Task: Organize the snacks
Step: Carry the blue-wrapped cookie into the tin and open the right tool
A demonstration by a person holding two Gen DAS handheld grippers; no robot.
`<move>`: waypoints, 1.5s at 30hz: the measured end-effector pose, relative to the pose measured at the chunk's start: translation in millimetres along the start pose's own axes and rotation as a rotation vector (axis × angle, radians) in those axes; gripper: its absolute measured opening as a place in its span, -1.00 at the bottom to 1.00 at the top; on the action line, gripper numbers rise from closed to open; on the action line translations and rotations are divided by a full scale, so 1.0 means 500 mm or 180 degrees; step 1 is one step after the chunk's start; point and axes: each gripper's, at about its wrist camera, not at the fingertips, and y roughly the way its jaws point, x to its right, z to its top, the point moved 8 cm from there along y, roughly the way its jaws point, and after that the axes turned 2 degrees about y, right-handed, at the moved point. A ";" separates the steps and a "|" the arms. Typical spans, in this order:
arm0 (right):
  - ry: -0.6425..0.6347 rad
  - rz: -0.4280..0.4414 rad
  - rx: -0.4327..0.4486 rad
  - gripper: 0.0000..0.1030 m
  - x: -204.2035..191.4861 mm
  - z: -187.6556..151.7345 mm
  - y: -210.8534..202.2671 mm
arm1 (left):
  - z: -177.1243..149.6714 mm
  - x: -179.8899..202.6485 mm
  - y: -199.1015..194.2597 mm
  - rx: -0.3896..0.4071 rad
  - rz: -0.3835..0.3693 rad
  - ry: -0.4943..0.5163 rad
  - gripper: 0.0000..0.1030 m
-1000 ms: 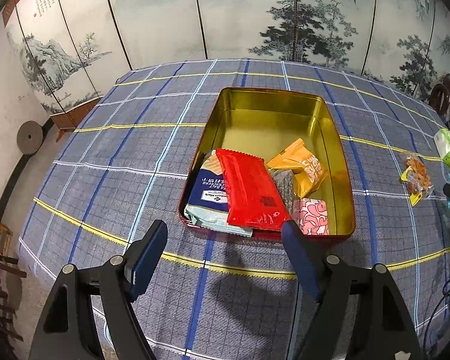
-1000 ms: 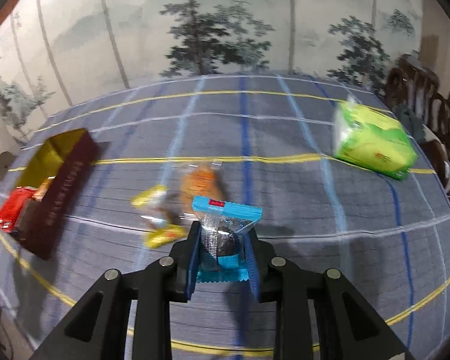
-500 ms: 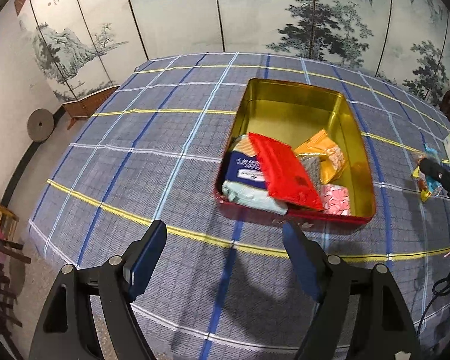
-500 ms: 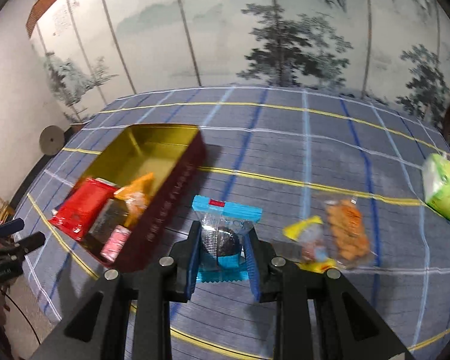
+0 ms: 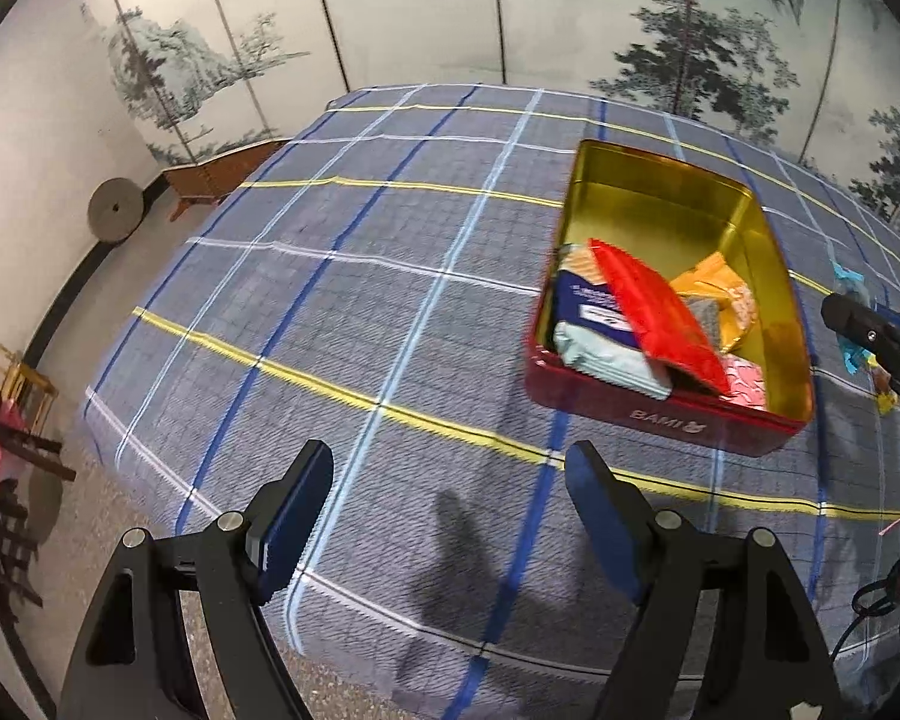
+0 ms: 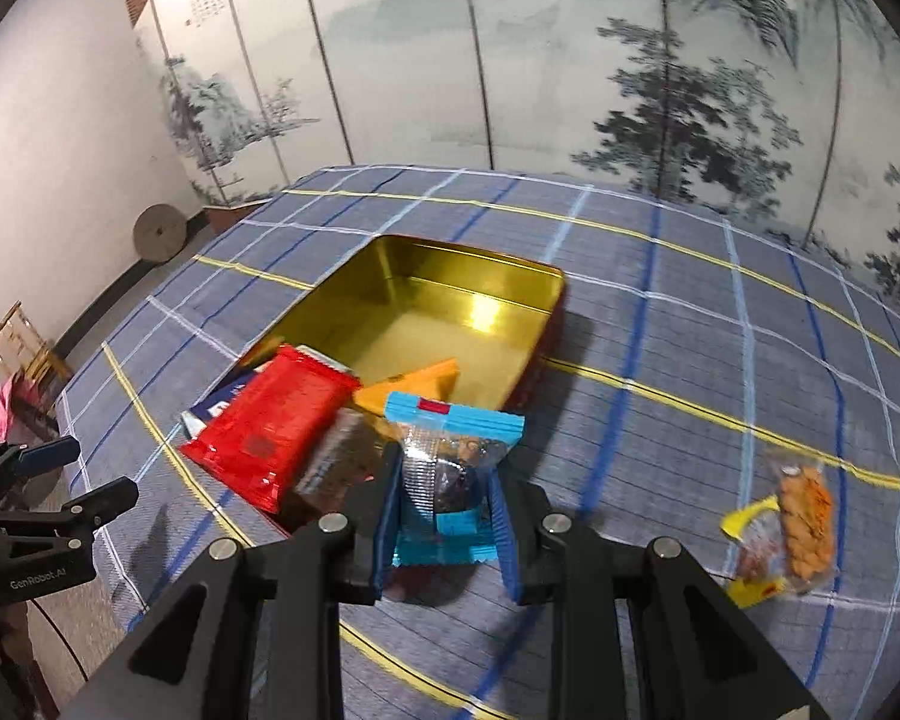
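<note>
1. The right hand-held gripper [image 6: 444,516] is clamped on a blue-edged clear snack packet [image 6: 450,468], its pads pressing the packet's two sides, with the packet upright between them.
2. The held packet hangs above the near corner of a red tin [image 6: 528,354] with a gold inside, which rests on the worktop [image 6: 660,360] covered by a blue plaid cloth.
3. The tin's near end holds a red packet [image 6: 270,426], a dark blue packet [image 5: 588,306], an orange packet [image 5: 717,294], a pink patterned one [image 5: 744,375] and a dark greyish one [image 6: 342,462]; its far end is bare gold.
4. The left hand-held gripper [image 5: 450,516] has its jaws standing wide apart with nothing between them, over bare cloth short of the tin.
5. To the right of the tin, well apart from it, two loose snacks lie on the cloth: a clear bag of orange-brown pieces [image 6: 804,516] and, touching it, a yellow-edged packet [image 6: 750,540].
6. A painted folding screen [image 6: 510,60] stands behind the worktop.
</note>
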 end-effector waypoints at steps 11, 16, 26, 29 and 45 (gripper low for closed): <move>-0.0129 0.0056 -0.0088 -0.48 -0.045 0.003 0.039 | -0.011 -0.032 0.010 -0.0068 0.0061 -0.0108 0.50; -0.0199 0.0059 -0.0154 -0.48 -0.066 -0.003 0.063 | -0.013 -0.032 0.016 -0.0110 0.0029 -0.0144 0.50; -0.0251 0.0060 -0.0241 -0.48 -0.079 -0.008 0.094 | -0.010 -0.037 0.020 -0.0116 0.0029 -0.0176 0.50; -0.0255 0.0052 -0.0250 -0.48 -0.079 -0.008 0.101 | -0.012 -0.038 0.023 -0.0140 0.0020 -0.0183 0.50; -0.0192 0.0073 -0.0136 -0.23 -0.062 0.001 0.092 | -0.015 -0.036 0.028 -0.0166 0.0012 -0.0219 0.50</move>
